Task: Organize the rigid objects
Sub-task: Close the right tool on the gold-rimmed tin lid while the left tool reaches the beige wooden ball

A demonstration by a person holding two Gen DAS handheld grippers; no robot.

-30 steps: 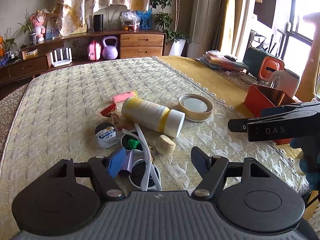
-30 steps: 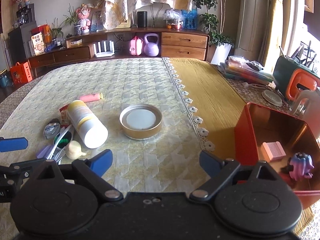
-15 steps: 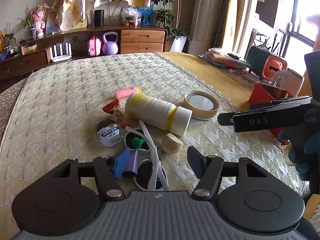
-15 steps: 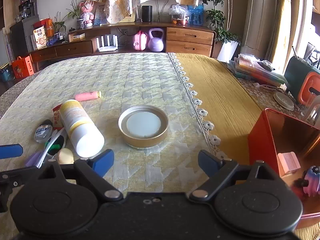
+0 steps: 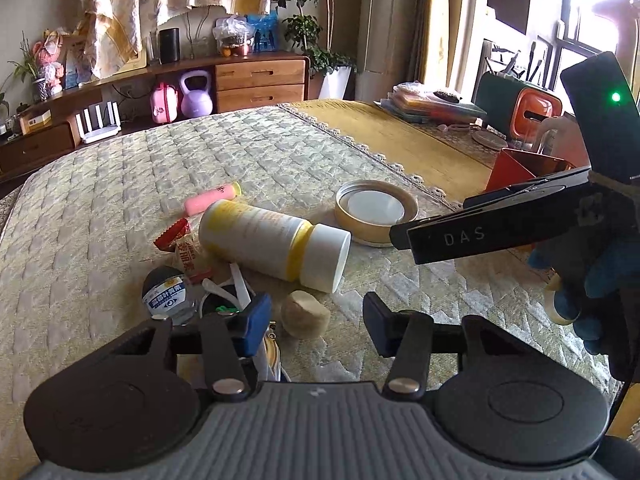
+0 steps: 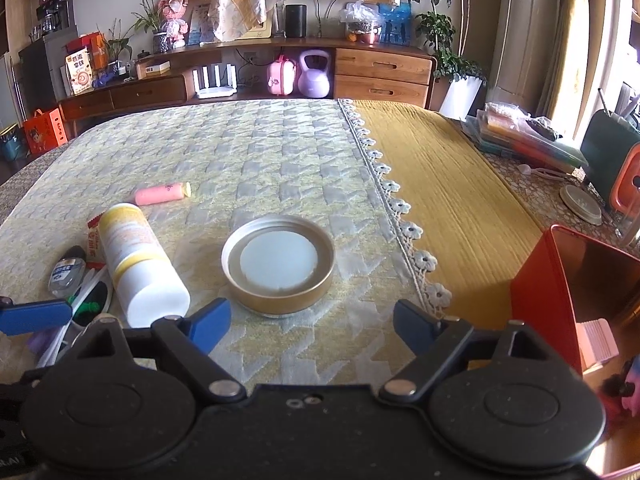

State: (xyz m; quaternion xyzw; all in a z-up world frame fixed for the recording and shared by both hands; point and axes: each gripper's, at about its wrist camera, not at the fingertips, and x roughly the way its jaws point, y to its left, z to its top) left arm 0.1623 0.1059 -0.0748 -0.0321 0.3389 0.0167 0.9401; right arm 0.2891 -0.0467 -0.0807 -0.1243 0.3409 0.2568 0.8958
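Quilted cloth covers the bench (image 5: pixel 120 200), where a beige knob-shaped piece (image 5: pixel 305 314) lies just before the white bottle (image 5: pixel 272 244). Left gripper (image 5: pixel 316 318) jaws have just been closing, the piece between them but ungripped; right gripper (image 6: pixel 312 322) jaws stand wide before the round lid (image 6: pixel 278 266).

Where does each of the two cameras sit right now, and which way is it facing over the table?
Left wrist: on the left gripper, looking along its fingers, which have just been closing with the beige lump between them untouched; the right gripper and a gloved hand show at the right.
Right wrist: on the right gripper, fingers wide, facing the gold lid; the red box stands to the right.
Shared: the lid, the white bottle, the pink tube.
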